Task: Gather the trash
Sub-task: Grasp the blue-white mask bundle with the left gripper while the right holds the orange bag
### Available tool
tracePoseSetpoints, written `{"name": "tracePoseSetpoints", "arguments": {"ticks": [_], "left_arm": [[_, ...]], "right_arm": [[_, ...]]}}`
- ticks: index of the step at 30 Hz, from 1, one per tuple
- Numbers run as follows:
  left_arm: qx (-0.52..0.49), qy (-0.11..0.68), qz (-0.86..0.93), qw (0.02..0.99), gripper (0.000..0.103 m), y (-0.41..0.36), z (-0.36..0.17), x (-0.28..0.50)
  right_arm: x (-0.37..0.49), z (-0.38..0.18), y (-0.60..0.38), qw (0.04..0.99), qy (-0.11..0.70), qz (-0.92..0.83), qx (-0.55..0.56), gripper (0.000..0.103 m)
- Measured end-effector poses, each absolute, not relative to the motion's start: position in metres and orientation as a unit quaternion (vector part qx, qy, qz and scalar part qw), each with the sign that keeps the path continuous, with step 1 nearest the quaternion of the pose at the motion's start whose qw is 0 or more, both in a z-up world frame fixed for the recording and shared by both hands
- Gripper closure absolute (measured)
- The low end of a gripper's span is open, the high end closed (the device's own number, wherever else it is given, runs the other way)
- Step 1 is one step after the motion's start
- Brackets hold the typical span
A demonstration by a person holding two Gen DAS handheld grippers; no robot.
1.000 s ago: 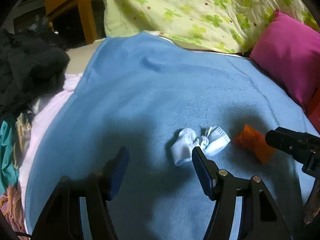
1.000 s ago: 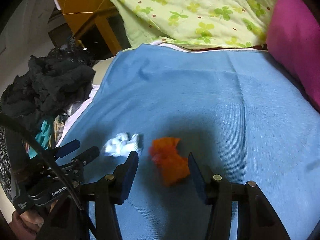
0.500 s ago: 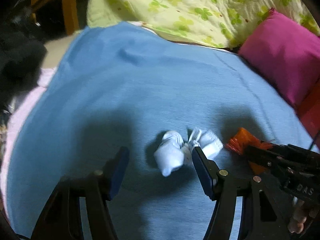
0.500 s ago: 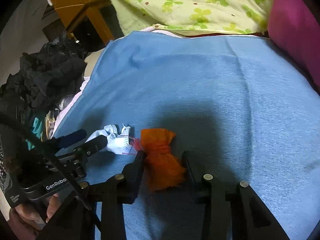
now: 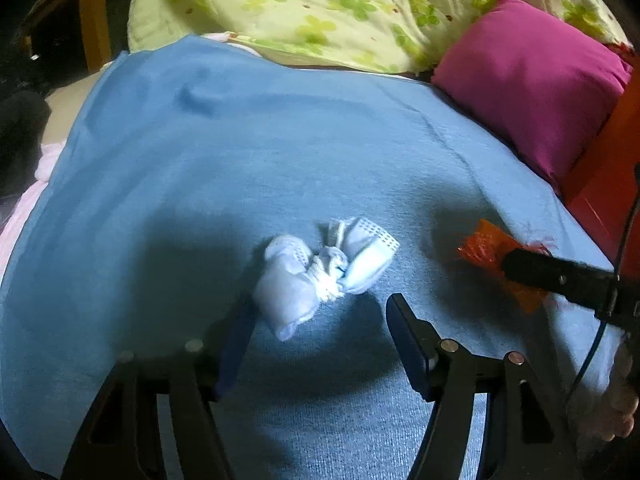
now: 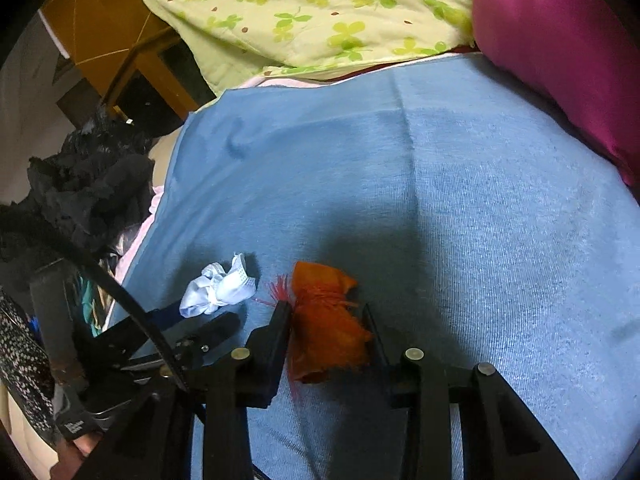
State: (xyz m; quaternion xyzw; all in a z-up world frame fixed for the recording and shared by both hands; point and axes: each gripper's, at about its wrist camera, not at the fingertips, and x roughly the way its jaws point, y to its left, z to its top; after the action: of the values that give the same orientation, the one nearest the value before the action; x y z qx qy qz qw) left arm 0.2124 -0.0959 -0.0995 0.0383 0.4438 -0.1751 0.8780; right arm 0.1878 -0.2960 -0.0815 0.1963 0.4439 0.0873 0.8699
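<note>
A crumpled white wad of trash (image 5: 320,276) lies on the blue blanket (image 5: 280,152). My left gripper (image 5: 320,332) is open, its fingers on either side of the wad's near end. A crumpled orange wrapper (image 6: 324,320) lies to the right of the wad. My right gripper (image 6: 326,324) is shut on the orange wrapper, both fingers pressed against its sides. The white wad also shows in the right wrist view (image 6: 218,290), and the orange wrapper shows in the left wrist view (image 5: 486,252) under the right gripper's finger.
A magenta pillow (image 5: 532,92) lies at the right. A green clover-print quilt (image 5: 340,4) is bunched at the back. Dark clothes (image 6: 84,188) are heaped off the blanket's left edge. A wooden chair (image 6: 128,56) stands behind.
Both grippers moved forward and down. The right gripper's fingers closed from wide apart onto the orange wrapper. The left gripper's fingers now straddle the white wad.
</note>
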Motion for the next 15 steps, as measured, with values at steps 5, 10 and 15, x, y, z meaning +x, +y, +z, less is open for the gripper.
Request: {"name": "tracePoseSetpoints", "arguments": {"ticks": [5, 10, 15], "left_arm": [[0.03, 0.425, -0.163, 0.89, 0.035, -0.087, -0.088, 0.217], [0.037, 0.424, -0.164, 0.89, 0.035, -0.088, -0.088, 0.224], [0.043, 0.438, -0.176, 0.881, 0.035, -0.098, -0.094, 0.232]], "right_arm": [[0.191, -0.089, -0.291, 0.865, 0.456, 0.086, 0.19, 0.064], [0.193, -0.097, -0.291, 0.86, 0.462, 0.085, 0.197, 0.064], [0.191, -0.1, -0.296, 0.858, 0.463, 0.088, 0.206, 0.064]]}}
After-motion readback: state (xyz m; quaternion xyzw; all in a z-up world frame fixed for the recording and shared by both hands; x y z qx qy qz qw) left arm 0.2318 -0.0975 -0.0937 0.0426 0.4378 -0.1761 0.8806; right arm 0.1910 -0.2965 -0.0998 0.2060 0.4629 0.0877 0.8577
